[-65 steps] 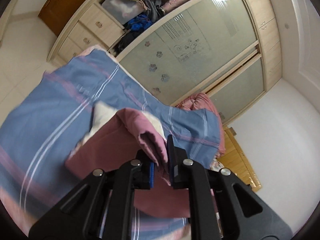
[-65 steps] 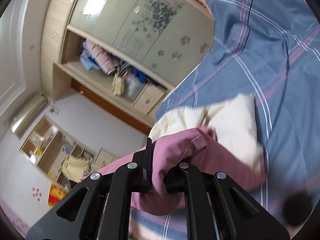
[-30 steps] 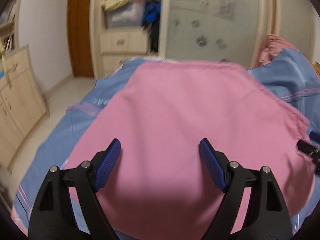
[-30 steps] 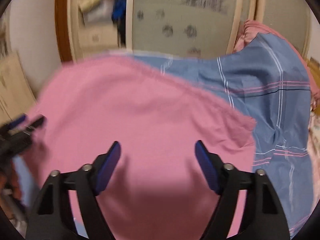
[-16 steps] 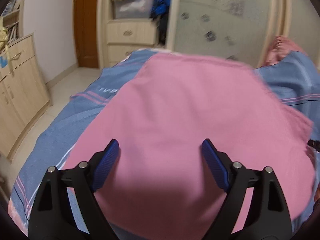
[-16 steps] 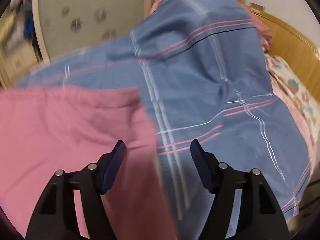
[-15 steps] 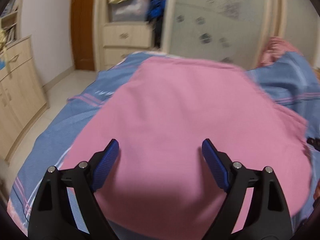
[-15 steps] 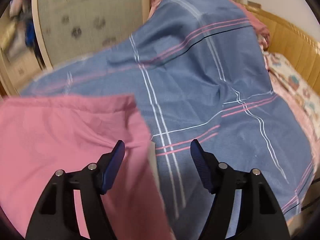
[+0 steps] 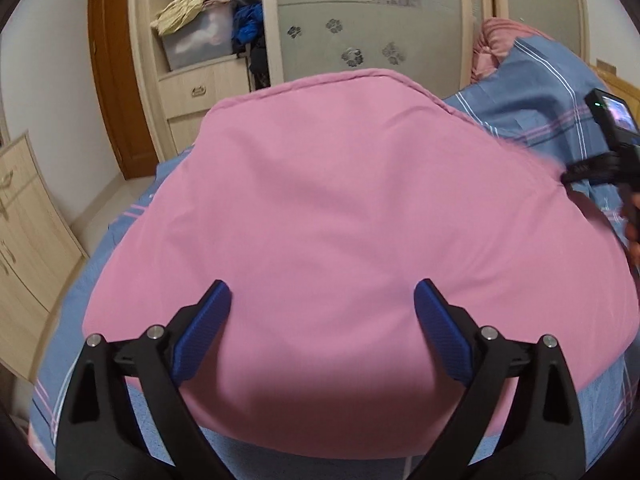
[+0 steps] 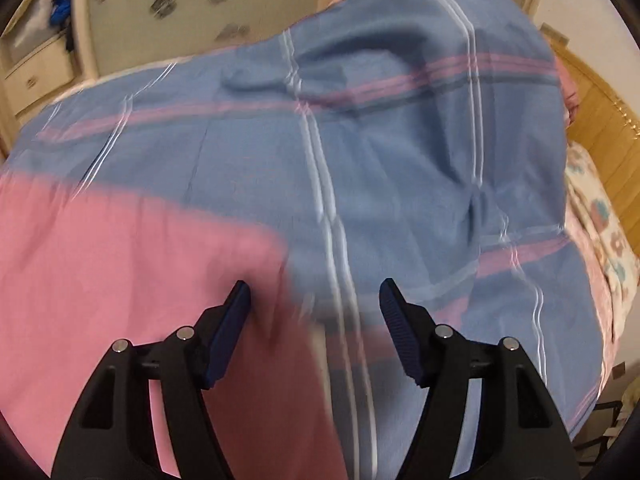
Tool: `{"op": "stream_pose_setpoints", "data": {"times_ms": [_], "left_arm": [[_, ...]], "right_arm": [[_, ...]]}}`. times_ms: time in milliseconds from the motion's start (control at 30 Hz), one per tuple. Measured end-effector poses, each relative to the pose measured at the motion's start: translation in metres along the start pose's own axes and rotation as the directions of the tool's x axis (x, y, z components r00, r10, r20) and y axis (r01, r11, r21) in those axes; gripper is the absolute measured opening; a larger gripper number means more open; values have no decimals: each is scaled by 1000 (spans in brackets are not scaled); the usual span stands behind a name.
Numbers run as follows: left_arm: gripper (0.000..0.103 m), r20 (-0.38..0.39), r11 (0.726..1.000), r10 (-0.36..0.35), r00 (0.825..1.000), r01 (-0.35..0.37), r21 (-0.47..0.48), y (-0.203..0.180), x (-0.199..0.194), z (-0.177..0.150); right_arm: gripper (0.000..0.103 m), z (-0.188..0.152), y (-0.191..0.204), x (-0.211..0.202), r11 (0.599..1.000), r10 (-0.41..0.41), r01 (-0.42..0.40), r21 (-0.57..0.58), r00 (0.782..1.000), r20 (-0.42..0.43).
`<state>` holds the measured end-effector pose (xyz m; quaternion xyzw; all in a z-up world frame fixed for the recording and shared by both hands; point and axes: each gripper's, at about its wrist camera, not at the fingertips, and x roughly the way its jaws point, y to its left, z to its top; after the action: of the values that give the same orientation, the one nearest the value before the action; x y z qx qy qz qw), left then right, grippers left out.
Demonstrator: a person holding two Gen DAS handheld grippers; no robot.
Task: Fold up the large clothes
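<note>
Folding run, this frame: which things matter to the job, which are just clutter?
Job:
- pink garment, spread flat
- left gripper, open
- right gripper, open
- blue plaid bedcover under it

Clutter:
- wardrobe
- plastic storage box
- floral pillow

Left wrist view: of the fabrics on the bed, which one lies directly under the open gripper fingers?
The plain pink garment, spread flat; the blue striped bedsheet lies beneath and around it, showing only at the edges.

The left gripper, its jaws just opened wider and gripping nothing, hangs over the near part of a pink cloth spread flat on a blue striped bedspread, the right gripper at the cloth's right edge, a wardrobe beyond.
</note>
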<state>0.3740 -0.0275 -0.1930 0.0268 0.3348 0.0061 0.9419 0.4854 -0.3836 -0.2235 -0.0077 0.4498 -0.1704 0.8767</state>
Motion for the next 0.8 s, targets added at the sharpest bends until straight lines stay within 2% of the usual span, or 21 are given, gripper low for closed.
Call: {"op": "stream_pose_setpoints", "data": {"times_ms": [33, 67, 100, 167, 200, 233, 300, 367, 433, 467, 500, 567, 633, 700, 733, 767, 800], "left_arm": [[96, -3, 1000, -7, 1000, 7, -11, 2, 1, 0], [96, -3, 1000, -12, 1000, 12, -19, 4, 3, 1], [96, 0, 1000, -12, 1000, 12, -20, 5, 4, 2], [96, 7, 1000, -3, 1000, 3, -16, 5, 5, 3], [96, 7, 1000, -1, 1000, 1, -20, 5, 7, 5], [96, 6, 1000, 0, 1000, 0, -26, 5, 8, 5], [96, 2, 999, 7, 1000, -7, -34, 4, 11, 6], [97, -2, 999, 20, 1000, -20, -30, 2, 14, 5], [97, -4, 999, 27, 1000, -27, -24, 0, 15, 4], [97, -5, 999, 24, 1000, -24, -25, 2, 14, 4], [97, -6, 999, 17, 1000, -17, -30, 3, 13, 4], [96, 7, 999, 11, 1000, -11, -36, 7, 8, 5], [96, 48, 999, 20, 999, -19, -36, 11, -1, 6], [96, 92, 997, 76, 993, -74, -33, 15, -11, 8], [96, 106, 995, 98, 990, -94, -38, 19, -14, 9], [96, 106, 994, 102, 989, -97, -49, 23, -14, 10], [96, 93, 994, 95, 991, -89, -61, 27, -12, 10]], "right_arm": [[67, 11, 1, 6, 993, -114, 114, 5, 993, 22], [66, 20, -1, 11, 982, -188, 188, 12, 982, 27], [62, 25, -7, 12, 981, -190, 189, 32, 982, 19], [61, 29, -26, 0, 989, -66, 63, 137, 998, 19], [61, 23, -38, -16, 977, 43, -51, 207, 998, 42], [61, 15, -44, -29, 966, 112, -120, 230, 993, 49], [61, -7, -45, -52, 948, 231, -237, 215, 972, 51], [61, -26, -37, -69, 931, 318, -319, 180, 947, 37], [60, -48, -18, -88, 909, 405, -404, 103, 914, 12], [60, -60, -6, -96, 906, 421, -420, 49, 907, -2], [60, -67, 4, -96, 910, 415, -415, 13, 910, -21], [61, -83, 31, -72, 932, 343, -356, -64, 927, -152], [62, -87, 43, -53, 939, 312, -336, -70, 921, -232], [60, -77, 46, -66, 951, 298, -309, -25, 933, -201], [60, -69, 52, -82, 944, 321, -328, -24, 935, -152], [60, -62, 61, -99, 930, 361, -366, -39, 927, -102], [60, -52, 80, -123, 902, 420, -424, -82, 906, -59]]}}
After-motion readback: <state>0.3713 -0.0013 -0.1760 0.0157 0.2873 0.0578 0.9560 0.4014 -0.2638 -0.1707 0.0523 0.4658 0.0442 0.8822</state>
